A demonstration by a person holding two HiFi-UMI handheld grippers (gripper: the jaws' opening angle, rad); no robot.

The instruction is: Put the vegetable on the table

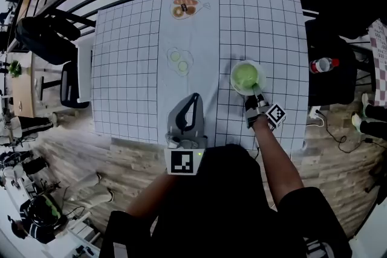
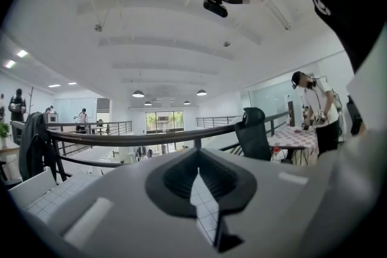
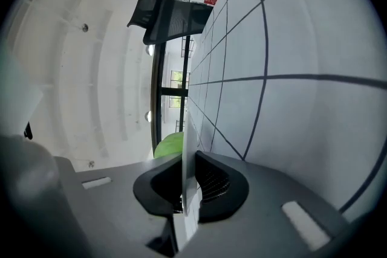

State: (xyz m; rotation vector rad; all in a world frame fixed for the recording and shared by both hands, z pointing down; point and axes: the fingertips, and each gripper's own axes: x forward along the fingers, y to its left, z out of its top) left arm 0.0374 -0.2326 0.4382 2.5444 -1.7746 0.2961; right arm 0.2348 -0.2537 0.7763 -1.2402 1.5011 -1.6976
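— Two grippers, and only one is doing anything?

— Yes. The right gripper (image 1: 256,93) is clamped on the near rim of the bowl (image 1: 236,67). Its own view shows the thin white edge pinched between the jaws. The left gripper (image 1: 194,98) hangs over the near part of the table (image 1: 127,69), jaws pressed together on nothing.

— Where is the vegetable?

— The green vegetable (image 1: 246,77) sits inside the bowl, on the right half of the table, just ahead of the right gripper. It is a rounded, pale-green lump, and I cannot tell what kind.

— How would it handle?

— Light and somewhat soft, I judge, perhaps leafy, so a hard squeeze could bruise it. Being rounded, it may roll or slip out of a narrow pinch. The bowl looks thin-walled and light, and held by one edge it could tip.

— Where should it be taken hold of?

— Across its widest part, from above, with the jaws opened wide and then closed gently. The left gripper is free for that while the right one steadies the bowl. Otherwise, the bowl could be tilted so the vegetable slides onto bare cloth.

— Anything nearby?

— Some pale round slices (image 1: 179,61) lie well apart to the left, toward the middle of the table.
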